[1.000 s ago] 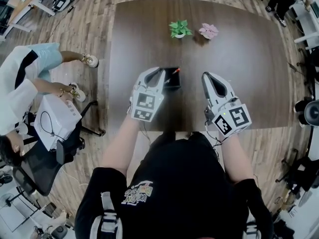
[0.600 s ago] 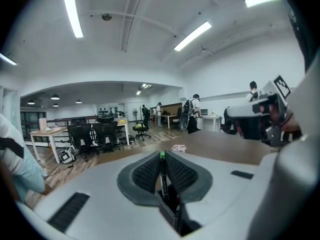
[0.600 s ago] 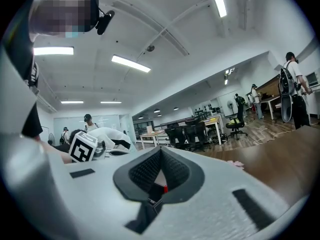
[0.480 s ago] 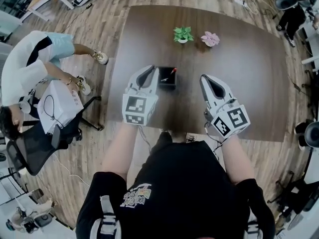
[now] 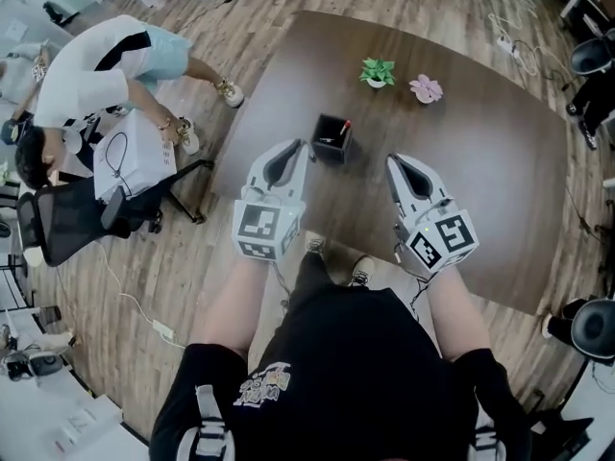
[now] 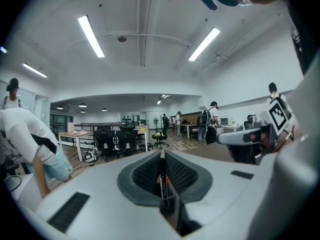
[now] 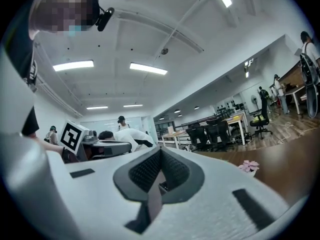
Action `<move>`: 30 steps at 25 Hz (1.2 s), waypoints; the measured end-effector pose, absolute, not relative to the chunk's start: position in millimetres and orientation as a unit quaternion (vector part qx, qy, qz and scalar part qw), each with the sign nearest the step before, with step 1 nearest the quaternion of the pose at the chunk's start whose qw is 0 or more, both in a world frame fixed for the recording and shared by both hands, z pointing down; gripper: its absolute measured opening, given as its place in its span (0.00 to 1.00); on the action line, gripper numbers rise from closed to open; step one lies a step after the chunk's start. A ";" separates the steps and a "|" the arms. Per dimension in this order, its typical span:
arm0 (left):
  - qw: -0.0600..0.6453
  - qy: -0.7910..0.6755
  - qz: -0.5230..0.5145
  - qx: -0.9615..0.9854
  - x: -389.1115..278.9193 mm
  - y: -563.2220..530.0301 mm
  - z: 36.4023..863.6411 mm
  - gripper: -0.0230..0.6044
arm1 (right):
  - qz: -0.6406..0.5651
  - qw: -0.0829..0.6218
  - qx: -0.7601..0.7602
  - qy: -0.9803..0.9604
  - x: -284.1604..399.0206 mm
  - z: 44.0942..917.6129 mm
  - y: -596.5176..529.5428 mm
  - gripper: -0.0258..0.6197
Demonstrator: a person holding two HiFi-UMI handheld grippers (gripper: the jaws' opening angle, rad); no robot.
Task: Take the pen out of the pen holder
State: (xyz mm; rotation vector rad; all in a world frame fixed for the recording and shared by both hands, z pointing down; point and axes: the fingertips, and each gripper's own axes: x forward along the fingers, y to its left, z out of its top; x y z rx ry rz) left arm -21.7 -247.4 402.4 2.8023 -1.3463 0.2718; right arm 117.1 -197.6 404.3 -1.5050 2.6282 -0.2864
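Note:
A black square pen holder (image 5: 332, 138) stands on the dark brown table (image 5: 480, 181), and a red-tipped pen (image 5: 343, 126) sticks out of it. My left gripper (image 5: 296, 146) hovers just left of and nearer than the holder. In the left gripper view its jaws (image 6: 161, 154) point level across the room, shut on a thin dark pen (image 6: 163, 181) that stands upright between the pads. My right gripper (image 5: 396, 161) is held to the right of the holder, apart from it. Its jaws (image 7: 159, 151) are shut with nothing between them.
A small green plant (image 5: 377, 70) and a pink one (image 5: 426, 88) sit on the table beyond the holder. A person in white (image 5: 96, 65) bends over a white box (image 5: 135, 157) beside a black office chair (image 5: 67, 224) on the left.
My left gripper has lifted up and drawn away from the pen holder. The right gripper rose a little. The head view swung, so the table now lies slanted.

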 end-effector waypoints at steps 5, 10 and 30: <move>0.028 -0.466 0.079 0.881 -37.9 -201.0 404.8 0.08 | -0.103 0.042 -0.454 0.884 94.7 412.9 -171.0 0.05; 0.029 -0.487 0.078 0.870 -66.3 -159.2 406.0 0.08 | -0.108 0.039 -0.424 0.898 59.8 415.6 -149.2 0.05; 0.060 -0.424 0.064 0.901 -125.2 16.6 436.2 0.08 | -0.094 0.009 -0.490 0.867 9.1 416.3 30.2 0.05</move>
